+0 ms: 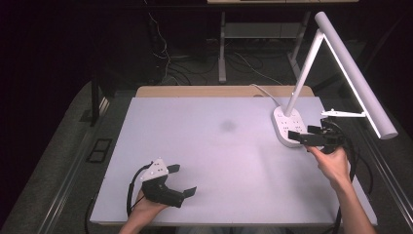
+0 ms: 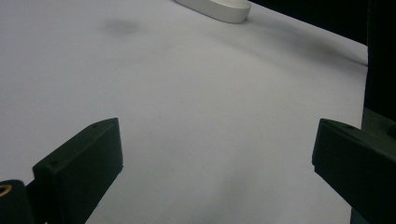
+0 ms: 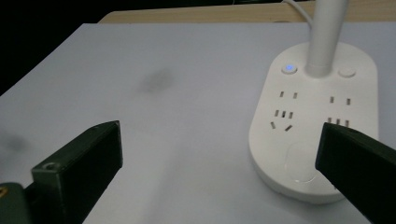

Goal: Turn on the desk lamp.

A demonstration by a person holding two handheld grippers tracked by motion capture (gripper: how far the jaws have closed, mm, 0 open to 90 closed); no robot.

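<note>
The white lamp base (image 1: 288,126) sat at the right of the high view on the pale mat (image 1: 214,161), its stem (image 1: 304,73) rising toward the upper right. The right gripper (image 1: 311,134), jaws wide apart and holding nothing, hovered just beside the base's near edge; in the right gripper view the base (image 3: 317,121) lay at right center, 1 blue light (image 3: 289,68) lit. The left gripper (image 1: 182,180), lower left, stood open too, well apart from the base.
</note>
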